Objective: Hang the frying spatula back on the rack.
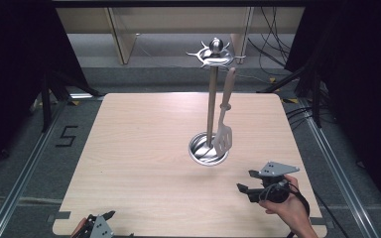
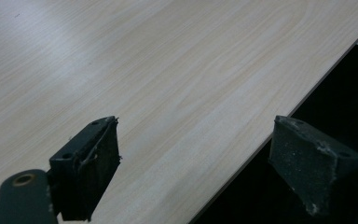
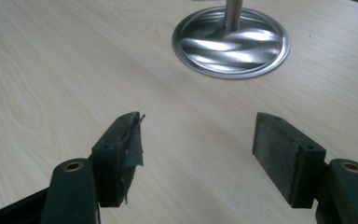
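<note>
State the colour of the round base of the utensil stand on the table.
Shiny silver metal; the stand's base shows best in the right gripper view.

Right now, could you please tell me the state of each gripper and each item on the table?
Left gripper: jaws open, empty, over the table's near edge.
Right gripper: jaws open, empty, facing the stand's base.
Shiny metal utensil stand with round dished base: upright on the light wooden table.
Pale wooden slotted spatula: hanging from the stand's top ring, blade down.

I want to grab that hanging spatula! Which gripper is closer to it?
The right gripper: it's open, near the stand's base, below the spatula. The left gripper sits at the table's near-left corner.
</note>
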Available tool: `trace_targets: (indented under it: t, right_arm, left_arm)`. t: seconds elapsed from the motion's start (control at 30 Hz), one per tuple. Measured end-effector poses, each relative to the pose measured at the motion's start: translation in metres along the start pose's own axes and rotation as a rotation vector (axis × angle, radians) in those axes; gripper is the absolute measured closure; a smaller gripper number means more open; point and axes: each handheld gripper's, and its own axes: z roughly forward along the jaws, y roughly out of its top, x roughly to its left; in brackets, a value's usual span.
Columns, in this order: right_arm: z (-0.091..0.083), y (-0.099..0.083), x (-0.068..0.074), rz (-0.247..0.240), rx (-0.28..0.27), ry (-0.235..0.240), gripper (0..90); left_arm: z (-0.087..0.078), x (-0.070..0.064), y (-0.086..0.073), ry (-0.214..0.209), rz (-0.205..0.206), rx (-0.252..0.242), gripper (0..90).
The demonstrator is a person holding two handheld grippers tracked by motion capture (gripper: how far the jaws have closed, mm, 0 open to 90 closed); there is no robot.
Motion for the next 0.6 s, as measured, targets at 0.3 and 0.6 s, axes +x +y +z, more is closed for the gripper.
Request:
trace_targets:
  t: [0.3, 0.6]
  right_arm:
    - [0.0, -0.017, 0.007, 0.026, 0.035, 0.012, 33.4]
    - [-0.004, -0.027, 0.012, -0.004, 0.035, 0.012, 32.9]
  left_arm:
    - [0.0, 0.0, 0.0, -0.001, 0.003, 0.003, 15.1]
    - [0.001, -0.001, 0.0, 0.004, 0.005, 0.008, 15.1]
